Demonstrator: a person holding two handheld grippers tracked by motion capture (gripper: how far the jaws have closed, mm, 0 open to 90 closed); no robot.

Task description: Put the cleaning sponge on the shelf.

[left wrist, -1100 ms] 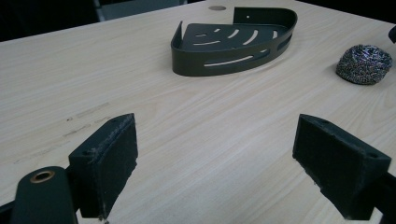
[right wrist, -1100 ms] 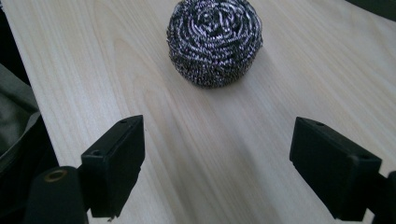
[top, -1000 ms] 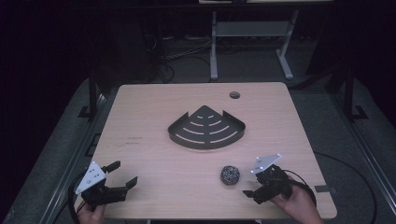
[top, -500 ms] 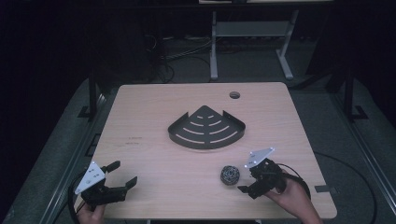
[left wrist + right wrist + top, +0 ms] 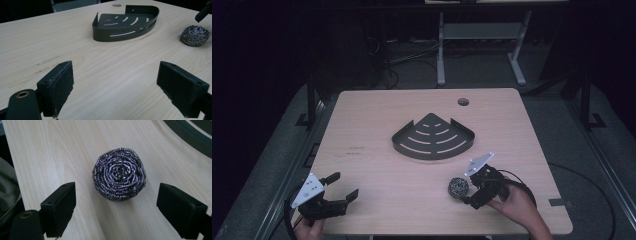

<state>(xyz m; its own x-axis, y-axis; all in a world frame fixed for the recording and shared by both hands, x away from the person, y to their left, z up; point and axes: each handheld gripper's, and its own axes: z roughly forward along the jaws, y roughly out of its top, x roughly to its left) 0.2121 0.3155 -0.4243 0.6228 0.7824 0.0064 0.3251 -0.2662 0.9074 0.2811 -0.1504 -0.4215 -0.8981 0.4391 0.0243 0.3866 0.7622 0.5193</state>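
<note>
The step in hand is the approach to the steel-wool scourer (image 5: pixel 458 186), which lies on the worktop (image 5: pixel 377 135) at 5 o'clock of the corner caddy (image 5: pixel 433 137). The right hand-held gripper (image 5: pixel 468 192) has just been opening; the scourer lies ahead, ungripped. The next move calls for advancing, then clenching. The left hand-held gripper (image 5: pixel 341 187) stands released.

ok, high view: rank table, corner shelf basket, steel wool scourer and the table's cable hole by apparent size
1. table
2. corner shelf basket
3. steel wool scourer
4. cable hole

The scourer lies nearer the camera than the hole, so that last gap is partly perspective.
</note>
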